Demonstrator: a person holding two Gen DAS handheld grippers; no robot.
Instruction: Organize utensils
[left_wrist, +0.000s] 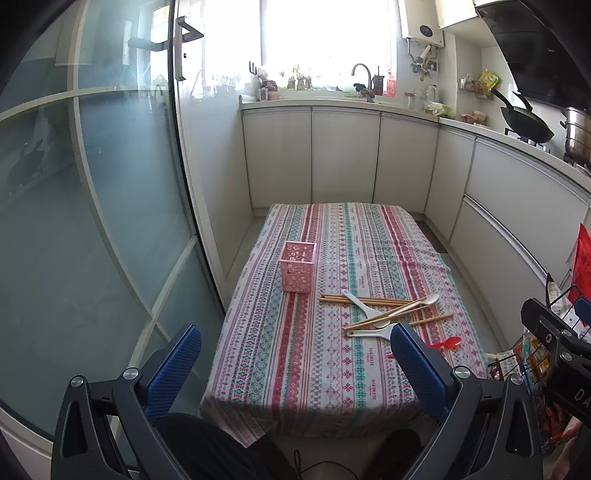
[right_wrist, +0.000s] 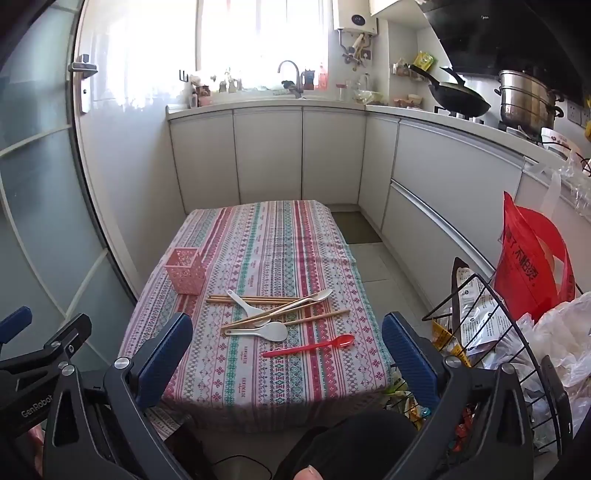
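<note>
Right wrist view: right tool (right_wrist: 286, 356) spread wide, empty; slim red plastic spoon (right_wrist: 309, 346) lies crosswise just ahead, nearest it.

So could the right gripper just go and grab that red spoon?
Probably yes. The right gripper is open and empty, and the red spoon lies alone on the tablecloth, apart from the chopsticks, with nothing between.

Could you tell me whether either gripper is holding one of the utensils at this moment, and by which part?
Nothing is held: the left gripper and right gripper both stand open and empty.
</note>
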